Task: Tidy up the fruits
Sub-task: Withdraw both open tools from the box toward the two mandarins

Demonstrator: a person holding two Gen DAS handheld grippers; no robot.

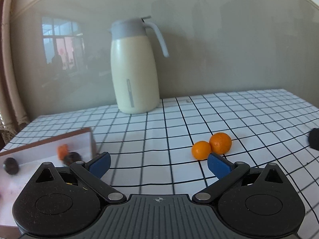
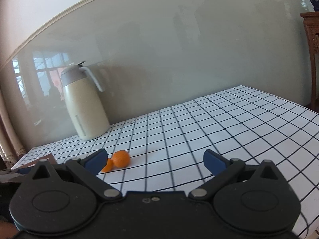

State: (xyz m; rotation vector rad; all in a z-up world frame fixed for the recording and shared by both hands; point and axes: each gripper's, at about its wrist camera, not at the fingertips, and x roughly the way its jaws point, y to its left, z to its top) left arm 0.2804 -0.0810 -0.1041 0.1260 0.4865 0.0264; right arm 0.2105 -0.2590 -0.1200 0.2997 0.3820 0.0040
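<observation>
Two small oranges lie side by side, touching, on the checked tablecloth: the smaller one (image 1: 201, 150) and the larger one (image 1: 221, 142). They lie just beyond my left gripper's right fingertip. My left gripper (image 1: 158, 164) is open and empty. A shallow white box with a brown rim (image 1: 87, 131) sits at the left and holds an orange piece (image 1: 62, 150) and dark fruits (image 1: 72, 158). In the right wrist view the oranges (image 2: 120, 158) lie next to the left fingertip. My right gripper (image 2: 155, 162) is open and empty above the cloth.
A cream thermos jug with a grey lid (image 1: 134, 67) stands at the back by the glossy wall; it also shows in the right wrist view (image 2: 84, 104). A dark object (image 1: 314, 138) is at the right edge. A wooden cabinet (image 2: 313, 59) stands far right.
</observation>
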